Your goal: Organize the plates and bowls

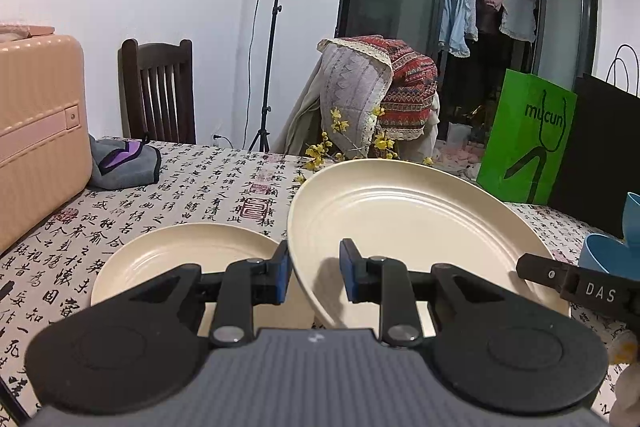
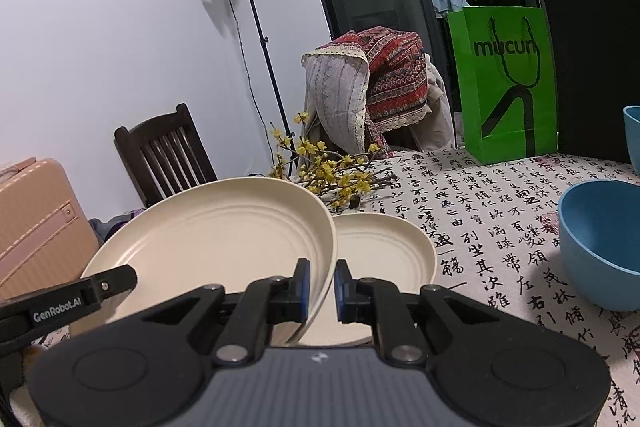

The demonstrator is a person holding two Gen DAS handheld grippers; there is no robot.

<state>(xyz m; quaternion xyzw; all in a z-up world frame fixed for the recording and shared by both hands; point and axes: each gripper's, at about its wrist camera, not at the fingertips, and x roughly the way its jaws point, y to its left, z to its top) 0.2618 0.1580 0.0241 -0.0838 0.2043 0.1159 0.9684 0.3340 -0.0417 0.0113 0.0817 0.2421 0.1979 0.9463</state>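
I hold a large cream plate (image 1: 420,219) tilted above the table, a gripper on each side. My left gripper (image 1: 314,277) is shut on its left rim. The right gripper (image 2: 321,291) is shut on the opposite rim of the same plate (image 2: 224,231). Each gripper's finger shows at the far rim in the other's view. A smaller cream plate (image 1: 180,259) lies flat on the calligraphy tablecloth (image 1: 200,187) just under the lifted one, and shows again (image 2: 384,259) in the right wrist view. A blue bowl (image 2: 600,247) sits to the right, with a second blue bowl (image 2: 632,135) behind it.
A pink suitcase (image 1: 36,147) and a grey cloth (image 1: 124,163) occupy the table's left end. A yellow flower sprig (image 2: 332,171) lies behind the plates. A green paper bag (image 2: 504,83) and a black bag (image 2: 592,67) stand at the back right. Chairs and a light stand are beyond the table.
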